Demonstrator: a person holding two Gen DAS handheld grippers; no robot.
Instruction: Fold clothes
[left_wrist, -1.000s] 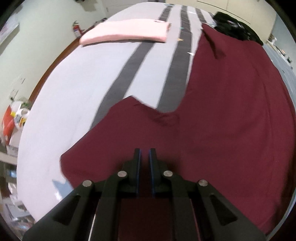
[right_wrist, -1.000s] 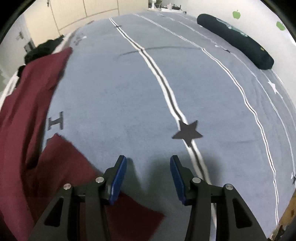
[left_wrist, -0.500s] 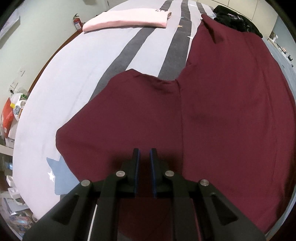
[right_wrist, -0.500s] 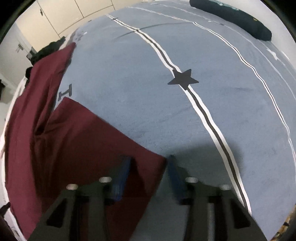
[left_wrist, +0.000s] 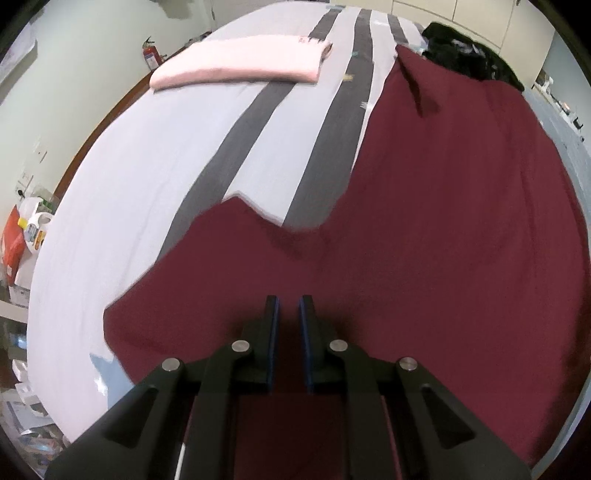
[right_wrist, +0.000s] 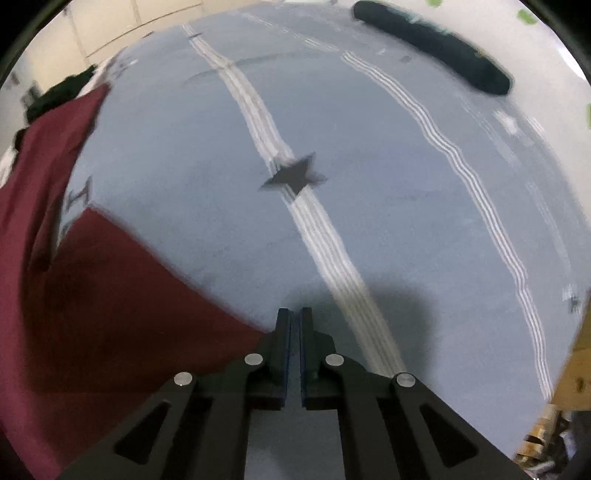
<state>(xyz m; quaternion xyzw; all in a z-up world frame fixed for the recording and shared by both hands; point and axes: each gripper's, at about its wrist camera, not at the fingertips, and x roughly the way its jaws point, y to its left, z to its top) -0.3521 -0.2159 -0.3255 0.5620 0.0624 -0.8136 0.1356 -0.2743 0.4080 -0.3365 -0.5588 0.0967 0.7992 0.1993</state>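
Note:
A maroon garment (left_wrist: 443, 221) lies spread on the bed, one sleeve reaching out to the left. My left gripper (left_wrist: 289, 301) points steeply down and is shut on its near edge; maroon cloth shows between the pads and under the arms. In the right wrist view the garment's other sleeve (right_wrist: 110, 295) runs to a corner that ends at my right gripper (right_wrist: 294, 312). Its jaws are closing and stand almost together on that corner; the pinched cloth itself is hidden by the fingers.
A folded pink garment (left_wrist: 243, 61) lies at the far left of the striped bed cover (left_wrist: 129, 184). A black clothes pile (left_wrist: 465, 51) sits beyond the maroon garment. A dark bolster (right_wrist: 436, 48) lies far right. A fire extinguisher (left_wrist: 149, 53) and boxes (left_wrist: 26, 236) stand beside the bed.
The right jaws went from wide open above bare cover to nearly together on the sleeve corner. The left gripper stayed shut on the cloth, and its view shifted a little.

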